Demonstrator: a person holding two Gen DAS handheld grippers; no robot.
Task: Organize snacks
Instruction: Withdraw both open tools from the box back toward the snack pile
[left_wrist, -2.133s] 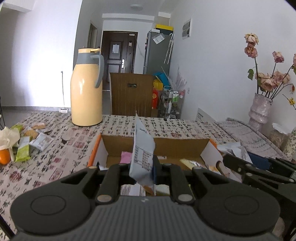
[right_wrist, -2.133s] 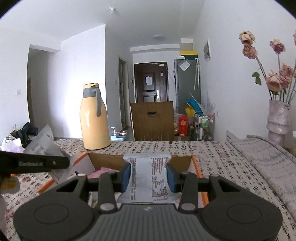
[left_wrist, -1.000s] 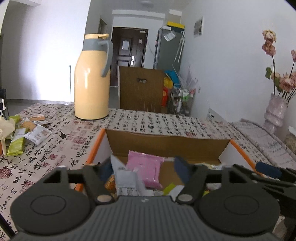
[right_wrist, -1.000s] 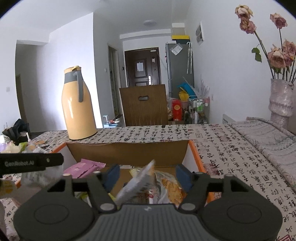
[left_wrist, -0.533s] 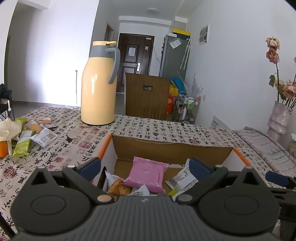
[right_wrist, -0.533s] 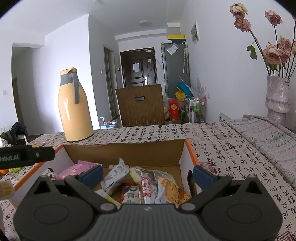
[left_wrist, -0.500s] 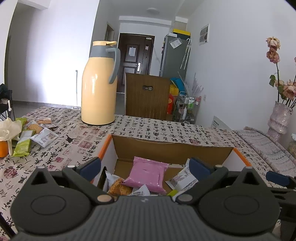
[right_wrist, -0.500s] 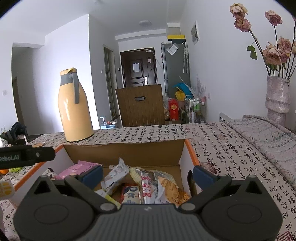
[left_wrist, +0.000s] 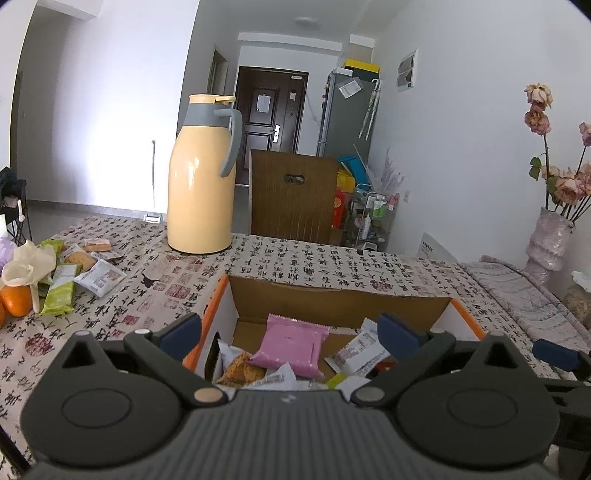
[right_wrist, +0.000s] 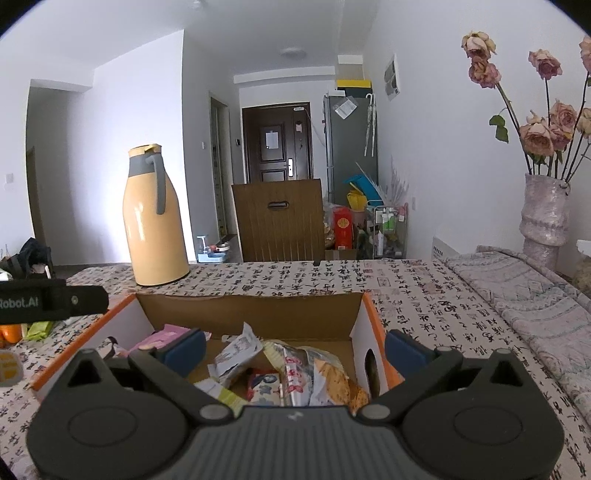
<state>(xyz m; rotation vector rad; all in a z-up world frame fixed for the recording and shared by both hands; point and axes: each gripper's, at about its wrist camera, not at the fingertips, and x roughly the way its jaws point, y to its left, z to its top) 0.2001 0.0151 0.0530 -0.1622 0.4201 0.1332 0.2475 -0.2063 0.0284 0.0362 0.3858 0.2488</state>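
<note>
An open cardboard box with orange edges (left_wrist: 332, 301) (right_wrist: 255, 314) sits on the patterned tablecloth and holds several snack packets. Among them are a pink packet (left_wrist: 290, 345), a white printed packet (left_wrist: 360, 354) and crinkled white and orange packets (right_wrist: 310, 369). My left gripper (left_wrist: 290, 332) hovers wide open above the box's left half with nothing between its fingers. Over the right half my right gripper (right_wrist: 295, 349) is also wide open and holds nothing. More loose snack packets (left_wrist: 79, 269) lie on the table at the far left.
A tall yellow thermos jug (left_wrist: 201, 177) stands behind the box on the left. An orange (left_wrist: 14, 301) and crumpled paper lie at the left edge. A vase of dried roses (right_wrist: 543, 214) stands at the right on a grey cloth. A wooden chair back (left_wrist: 293, 195) rises beyond the table.
Both grippers opened wide and dropped their white packets into the box, then rose and drew back a little. The packets now lie among the others in the box.
</note>
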